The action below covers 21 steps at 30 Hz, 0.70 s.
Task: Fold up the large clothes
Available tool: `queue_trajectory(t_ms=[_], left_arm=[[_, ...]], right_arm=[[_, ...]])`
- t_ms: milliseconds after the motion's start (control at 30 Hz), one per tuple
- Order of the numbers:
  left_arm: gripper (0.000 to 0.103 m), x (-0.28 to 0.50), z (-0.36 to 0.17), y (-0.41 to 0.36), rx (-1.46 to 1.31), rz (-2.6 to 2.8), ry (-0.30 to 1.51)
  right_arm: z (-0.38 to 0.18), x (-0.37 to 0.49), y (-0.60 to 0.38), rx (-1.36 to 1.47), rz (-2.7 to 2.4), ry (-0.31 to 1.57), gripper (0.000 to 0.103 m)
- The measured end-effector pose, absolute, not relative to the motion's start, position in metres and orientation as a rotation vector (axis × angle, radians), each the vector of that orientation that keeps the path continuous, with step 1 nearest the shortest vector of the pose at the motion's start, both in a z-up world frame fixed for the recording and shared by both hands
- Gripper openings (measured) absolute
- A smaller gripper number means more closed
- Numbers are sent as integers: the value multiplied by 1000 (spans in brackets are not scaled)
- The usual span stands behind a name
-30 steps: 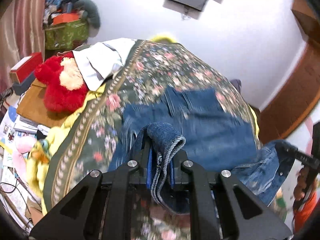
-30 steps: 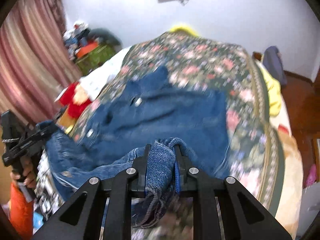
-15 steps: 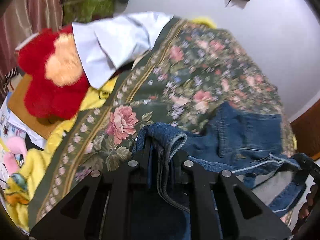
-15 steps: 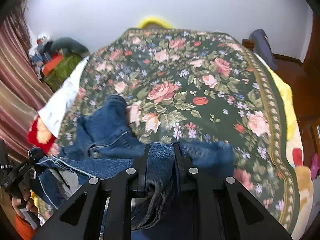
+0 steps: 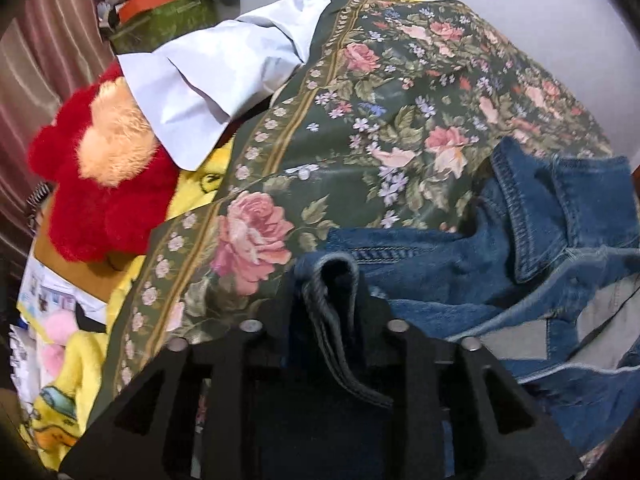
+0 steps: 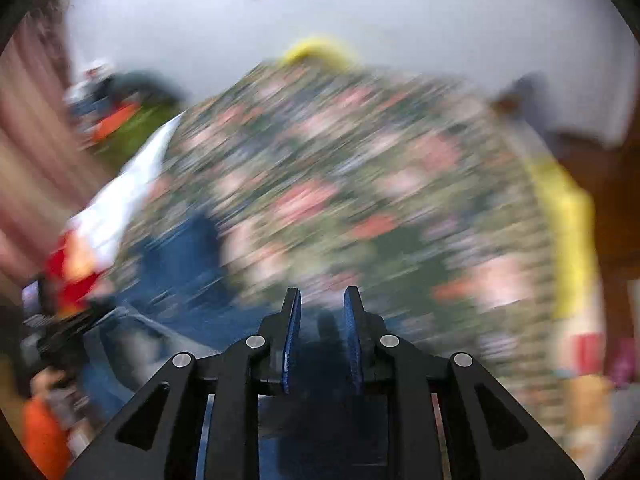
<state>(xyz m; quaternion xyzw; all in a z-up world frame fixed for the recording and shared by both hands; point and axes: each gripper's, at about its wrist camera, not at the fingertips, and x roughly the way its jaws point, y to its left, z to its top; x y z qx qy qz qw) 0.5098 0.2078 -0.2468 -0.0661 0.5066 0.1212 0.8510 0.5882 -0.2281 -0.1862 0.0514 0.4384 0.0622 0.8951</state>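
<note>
Covering most of the bed, floral bedspread (image 5: 360, 128), green with pink roses. Lying crumpled on its near side, denim jacket (image 5: 500, 272), collar toward the far wall. Heaped at the bed's left edge: red plush toy (image 5: 104, 200), pale sheet (image 5: 208, 92). Left gripper (image 5: 331, 292) clamped on a rolled denim edge; right gripper (image 6: 320, 312) parted, nothing between its blue pads. Best handled, probably, by keeping the left pinch firm, laying that edge flat, and taking a fresh hold with the free tongs before smoothing. Sharp cloth detail only from the left wrist; the badly blurred right wrist alone showed the bed's far right side and its yellow border (image 6: 568, 216).
</note>
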Motion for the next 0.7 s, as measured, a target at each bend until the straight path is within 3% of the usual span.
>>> queue_trajectory(t_ms=[33, 67, 133, 433, 700], left_arm=[[34, 507, -244, 206, -125, 262, 1061], [46, 505, -241, 205, -111, 277, 1057], [59, 499, -229, 203, -72, 309, 1038], [68, 447, -139, 181, -1, 207, 910], [75, 419, -150, 112, 61, 9, 937]], right_arm=[[-179, 586, -238, 115, 98, 894, 17], [-172, 584, -253, 144, 92, 891, 17], [-162, 576, -274, 189, 114, 906, 17], [-146, 498, -267, 14, 232, 919, 17], [-169, 452, -206, -45, 414, 948, 17]])
